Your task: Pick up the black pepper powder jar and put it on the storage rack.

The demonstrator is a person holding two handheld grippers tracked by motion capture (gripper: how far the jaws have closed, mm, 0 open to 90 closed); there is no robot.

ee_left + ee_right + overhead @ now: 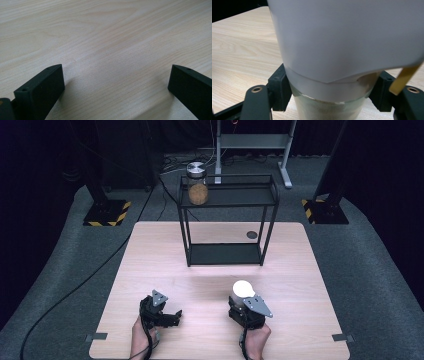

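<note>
While the right tool point(243, 306) grips a white-lidded jar point(242, 292) near the counter's point(210, 270) near edge, a little right of the middle, its two black jaws press the glass on both sides just below the lid; in the right gripper view the jar point(342, 57) stands upright between them. Close to the same near edge, left of the middle, the left tool point(167, 316) rests with its jaws spread wide and nothing between them but bare wood point(112, 50). Toward the far edge stands a black two-shelf rack point(226, 220), with a second jar point(197, 185) at the left end of its top shelf. Between rack and tools the counter lies open, as do its left and right edges.
</note>
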